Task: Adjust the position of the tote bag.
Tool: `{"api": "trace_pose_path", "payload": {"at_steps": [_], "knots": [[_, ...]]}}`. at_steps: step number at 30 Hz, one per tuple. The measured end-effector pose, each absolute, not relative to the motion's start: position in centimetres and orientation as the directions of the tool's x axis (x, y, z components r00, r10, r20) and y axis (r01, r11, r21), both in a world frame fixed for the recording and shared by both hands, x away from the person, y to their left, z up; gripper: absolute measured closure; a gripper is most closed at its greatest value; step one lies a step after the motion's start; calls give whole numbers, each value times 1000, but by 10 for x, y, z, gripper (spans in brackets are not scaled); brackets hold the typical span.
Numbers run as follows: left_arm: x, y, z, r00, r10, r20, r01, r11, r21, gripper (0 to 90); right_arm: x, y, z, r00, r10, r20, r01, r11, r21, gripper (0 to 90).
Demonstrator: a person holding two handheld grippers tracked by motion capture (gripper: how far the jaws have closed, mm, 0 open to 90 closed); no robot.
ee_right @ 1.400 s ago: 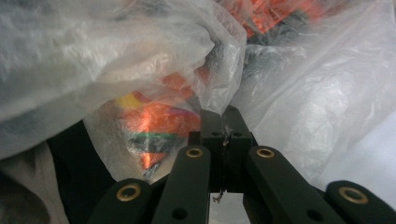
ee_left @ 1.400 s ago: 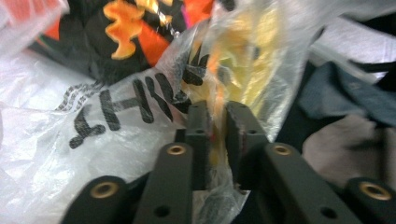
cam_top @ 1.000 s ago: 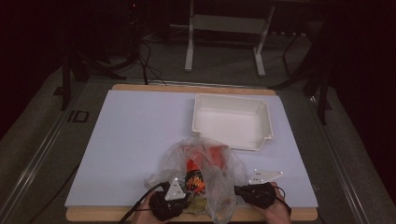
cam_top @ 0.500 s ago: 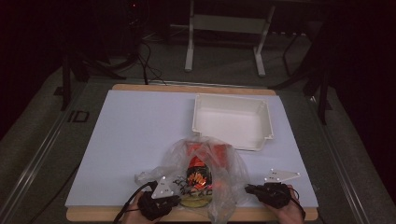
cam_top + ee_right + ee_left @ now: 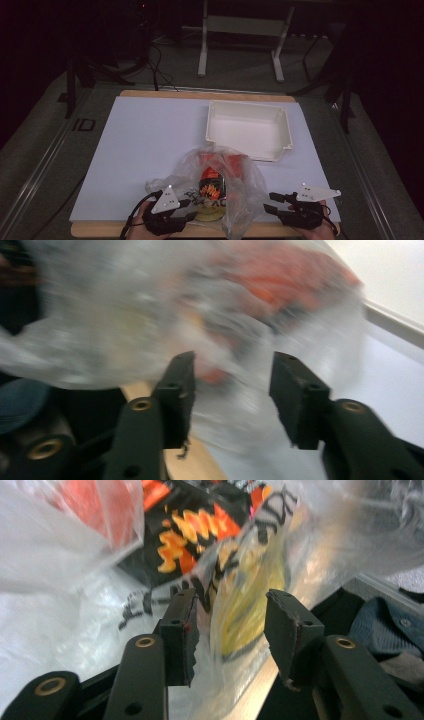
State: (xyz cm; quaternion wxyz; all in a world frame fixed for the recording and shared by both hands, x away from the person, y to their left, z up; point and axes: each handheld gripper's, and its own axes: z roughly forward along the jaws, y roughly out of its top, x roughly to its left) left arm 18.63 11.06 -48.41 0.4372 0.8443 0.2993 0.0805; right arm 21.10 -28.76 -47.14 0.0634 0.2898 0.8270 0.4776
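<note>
High view: a clear plastic bag (image 5: 220, 185) holding red and black snack packets (image 5: 212, 187) was seen lying at the near edge of the white-covered table (image 5: 145, 145), between the two grippers. The left gripper (image 5: 187, 210) was placed just beside the bag's left side, its fingers (image 5: 180, 630) having just been opened, with a fold of the bag film between them but not pressed. The right gripper (image 5: 270, 202) was held just off the bag's right side, its fingers (image 5: 295, 395) likewise just opened and apart, the blurred bag lying beyond them. An empty white tray (image 5: 248, 131) was set farther back on the table, apart from the bag.
</note>
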Motion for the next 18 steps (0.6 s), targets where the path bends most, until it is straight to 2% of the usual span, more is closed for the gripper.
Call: {"api": "trace_pose_path", "payload": {"at_steps": [6,16,18], "knots": [[193,104,-481,806,580,-120,430,-434,792,543,202,-269,-457,-864,473,171,372,373,850,345],[203,91,-484,809,578,-110,429,-450,783,523,201,-240,-449,-896,409,169,337,381,861,206],[204,88,-485,809,577,-111,430,-453,781,516,202,-232,-449,-899,408,162,334,398,855,201]]}}
